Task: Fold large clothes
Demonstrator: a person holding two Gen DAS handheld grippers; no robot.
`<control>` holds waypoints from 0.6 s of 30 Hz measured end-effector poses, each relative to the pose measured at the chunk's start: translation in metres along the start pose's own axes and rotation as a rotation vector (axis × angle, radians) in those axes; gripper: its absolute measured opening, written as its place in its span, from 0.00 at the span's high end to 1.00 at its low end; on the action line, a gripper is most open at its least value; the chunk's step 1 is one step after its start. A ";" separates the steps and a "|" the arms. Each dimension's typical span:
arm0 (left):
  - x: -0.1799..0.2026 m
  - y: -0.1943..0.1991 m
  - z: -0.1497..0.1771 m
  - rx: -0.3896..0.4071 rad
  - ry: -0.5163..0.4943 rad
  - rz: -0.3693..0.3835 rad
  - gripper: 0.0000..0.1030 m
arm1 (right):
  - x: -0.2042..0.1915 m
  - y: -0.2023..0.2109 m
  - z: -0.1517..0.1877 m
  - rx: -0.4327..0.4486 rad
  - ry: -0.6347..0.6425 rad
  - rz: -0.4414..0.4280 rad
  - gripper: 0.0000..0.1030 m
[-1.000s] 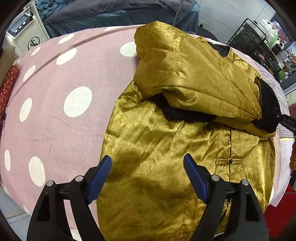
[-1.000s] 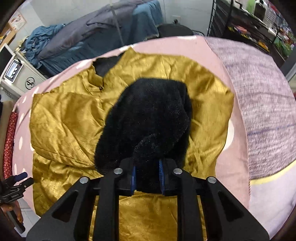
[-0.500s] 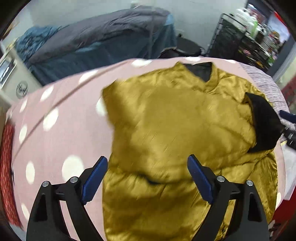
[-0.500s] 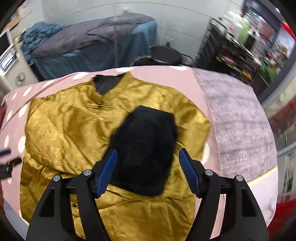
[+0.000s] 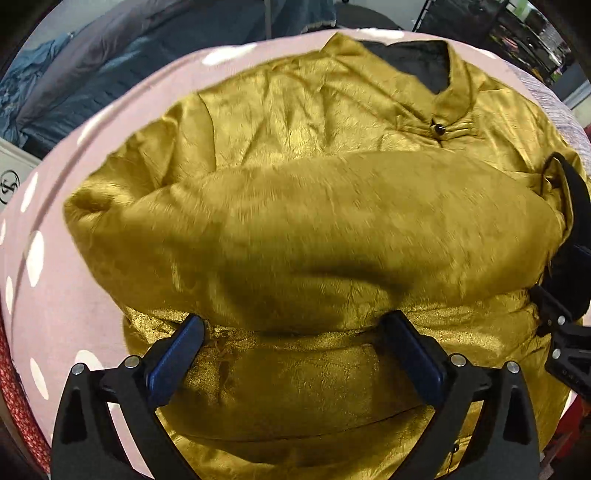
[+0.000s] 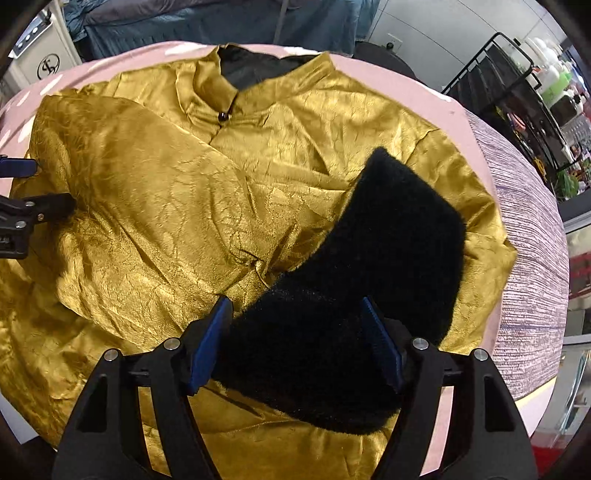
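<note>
A gold satin jacket [image 5: 314, 229] with a black lining lies front-up on the pink dotted table, collar at the far side; it also shows in the right wrist view [image 6: 166, 192]. One sleeve is folded across the chest. The other sleeve lies turned back on the right, showing its black fleece lining [image 6: 369, 266]. My left gripper [image 5: 295, 354] is open and empty just above the jacket's lower front. My right gripper [image 6: 299, 343] is open, its jaws on either side of the black fleece sleeve without pinching it.
The pink cover with white dots [image 5: 55, 258] shows at the left; a grey-purple cloth [image 6: 528, 236] covers the table's right end. A dark blue covered bed [image 6: 221, 22] stands behind. A black wire rack [image 6: 517, 92] stands at the far right. A white box [image 6: 40, 62] stands at the back left.
My right gripper has opened and let go of the black fleece sleeve, which now lies on the jacket. My left gripper has swung to face the collar and come closer to the folded sleeve.
</note>
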State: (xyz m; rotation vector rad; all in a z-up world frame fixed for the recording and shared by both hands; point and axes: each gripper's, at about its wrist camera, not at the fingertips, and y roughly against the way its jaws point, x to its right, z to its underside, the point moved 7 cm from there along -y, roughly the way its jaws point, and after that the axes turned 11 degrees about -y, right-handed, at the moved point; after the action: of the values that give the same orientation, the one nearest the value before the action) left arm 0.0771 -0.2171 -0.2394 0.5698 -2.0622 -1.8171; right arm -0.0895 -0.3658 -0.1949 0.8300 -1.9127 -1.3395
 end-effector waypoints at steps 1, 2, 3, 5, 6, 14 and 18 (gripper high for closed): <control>-0.001 -0.004 -0.002 -0.010 0.011 0.009 0.05 | -0.002 -0.004 0.000 0.000 0.015 0.013 0.29; -0.002 -0.008 -0.004 -0.019 0.018 0.015 0.05 | -0.003 -0.009 0.000 -0.003 0.027 0.028 0.28; -0.003 -0.011 -0.005 -0.025 0.018 0.016 0.05 | -0.005 -0.012 0.000 -0.005 0.033 0.039 0.27; -0.003 -0.018 -0.008 -0.031 0.005 0.014 0.05 | -0.009 -0.020 -0.002 -0.011 0.043 0.071 0.25; -0.003 -0.019 -0.009 -0.029 0.000 0.011 0.05 | -0.011 -0.023 -0.004 -0.014 0.049 0.084 0.24; 0.000 -0.020 -0.007 0.041 -0.033 -0.033 0.04 | -0.015 -0.031 -0.009 -0.018 0.068 0.163 0.13; 0.003 -0.015 -0.004 0.047 -0.030 -0.027 0.05 | -0.007 -0.033 -0.011 -0.020 0.034 0.193 0.05</control>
State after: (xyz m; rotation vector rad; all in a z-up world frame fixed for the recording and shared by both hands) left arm 0.0778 -0.2236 -0.2535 0.5888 -2.1322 -1.8072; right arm -0.0721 -0.3757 -0.2247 0.6358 -1.8976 -1.2185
